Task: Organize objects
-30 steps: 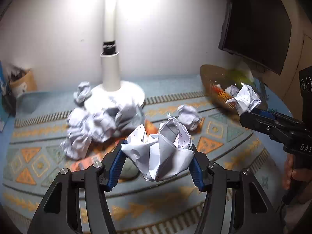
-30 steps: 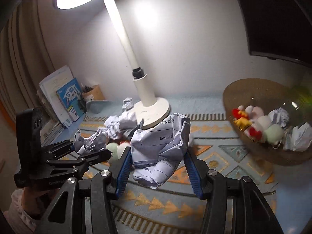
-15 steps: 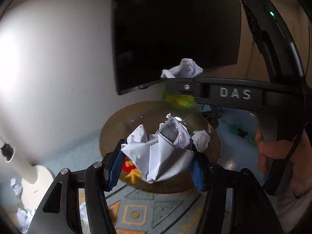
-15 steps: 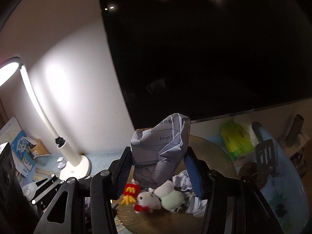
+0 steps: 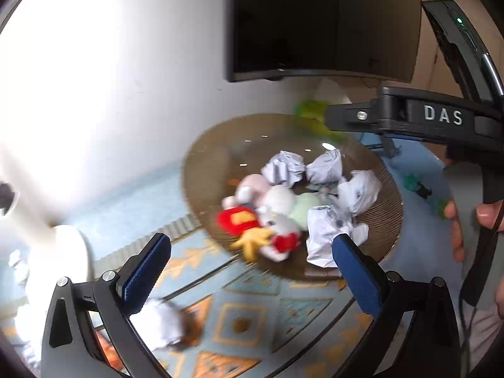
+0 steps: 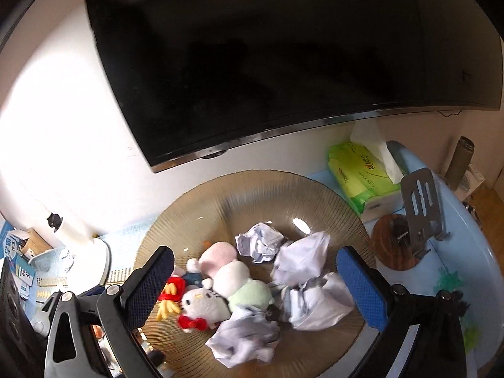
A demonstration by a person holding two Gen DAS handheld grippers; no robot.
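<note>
In the left view, the left gripper (image 5: 249,258) is now wide open and empty, its paper ball (image 5: 327,231) dropped at the bowl's (image 5: 214,145) five o'clock, and in the right view, the right gripper (image 6: 255,280) has also let go, leaving more paper (image 6: 245,337) piled inside.

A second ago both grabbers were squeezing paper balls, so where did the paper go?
Both let go. The left gripper and right gripper now stand open and empty above the brown bowl, and the crumpled paper balls lie inside it beside the plush toys. The toys stayed in the bowl, and the lamp base and patterned mat stayed put.
</note>
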